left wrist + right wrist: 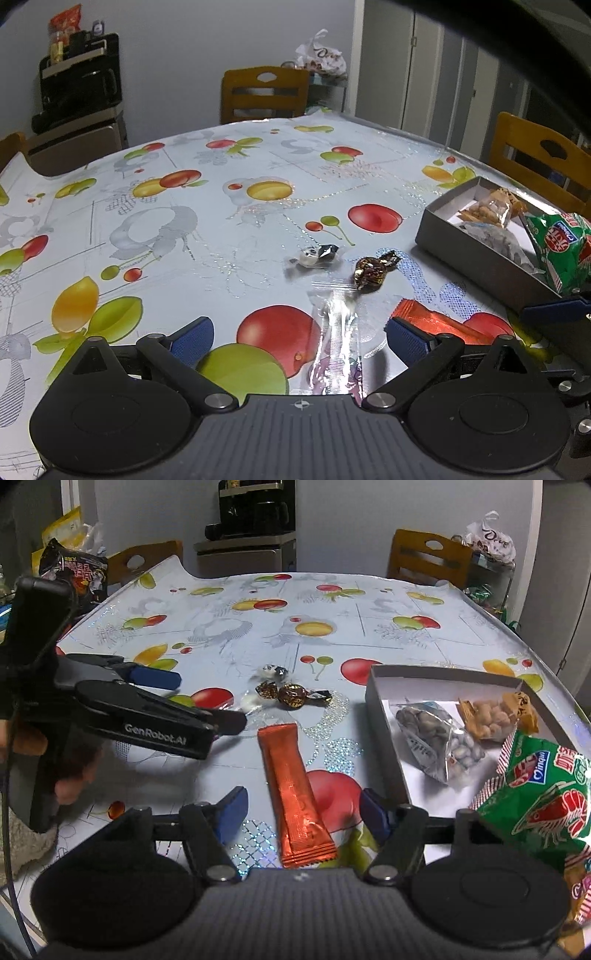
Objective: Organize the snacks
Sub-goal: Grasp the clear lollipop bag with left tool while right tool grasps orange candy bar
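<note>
Right gripper spread w/ orange sachet betw. fingers; left gripper spread over clear wrapper; box to right.

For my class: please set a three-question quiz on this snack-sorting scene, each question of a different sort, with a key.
1. True or false: the orange stick packet lies inside the grey box.
2. What lies between the left gripper's open jaws? A) clear wrapped stick B) green shrimp-chip bag C) brown foil candy
3. Fill in: the right gripper's jaws are ____.

Key: 1 false; 2 A; 3 open.
</note>
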`<state>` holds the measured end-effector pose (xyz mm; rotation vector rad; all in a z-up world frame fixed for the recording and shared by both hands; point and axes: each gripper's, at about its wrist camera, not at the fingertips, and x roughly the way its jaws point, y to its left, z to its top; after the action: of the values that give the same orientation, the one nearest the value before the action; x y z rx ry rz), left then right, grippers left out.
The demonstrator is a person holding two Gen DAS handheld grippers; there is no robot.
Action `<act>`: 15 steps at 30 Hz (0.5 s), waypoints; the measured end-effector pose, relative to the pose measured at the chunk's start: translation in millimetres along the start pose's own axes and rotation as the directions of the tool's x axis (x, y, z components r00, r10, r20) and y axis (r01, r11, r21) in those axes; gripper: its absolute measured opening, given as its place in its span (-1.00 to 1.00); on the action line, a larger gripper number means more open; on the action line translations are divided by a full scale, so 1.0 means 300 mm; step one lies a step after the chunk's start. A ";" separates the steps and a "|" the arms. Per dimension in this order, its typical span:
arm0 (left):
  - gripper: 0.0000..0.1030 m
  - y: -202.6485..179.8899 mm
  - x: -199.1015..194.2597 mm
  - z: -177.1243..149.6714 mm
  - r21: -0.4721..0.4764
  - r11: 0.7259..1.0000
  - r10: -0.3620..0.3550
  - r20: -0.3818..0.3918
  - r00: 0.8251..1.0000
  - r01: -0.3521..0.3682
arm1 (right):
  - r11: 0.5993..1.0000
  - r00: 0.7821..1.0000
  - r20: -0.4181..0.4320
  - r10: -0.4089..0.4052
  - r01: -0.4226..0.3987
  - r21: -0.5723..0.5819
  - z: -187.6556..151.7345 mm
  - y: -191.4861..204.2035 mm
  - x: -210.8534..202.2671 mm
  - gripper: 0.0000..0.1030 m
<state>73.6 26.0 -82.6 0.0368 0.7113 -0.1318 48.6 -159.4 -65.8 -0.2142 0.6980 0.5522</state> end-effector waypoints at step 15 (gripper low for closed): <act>-0.02 -0.033 0.010 -0.010 0.064 0.997 -0.034 0.014 0.999 0.033 | 1.000 1.000 -0.019 0.012 -0.012 0.011 0.005 0.023 0.050 0.31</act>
<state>72.6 16.0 -86.8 0.0849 0.6925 -0.1869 55.1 -146.8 -74.7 -0.2053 0.7208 0.5582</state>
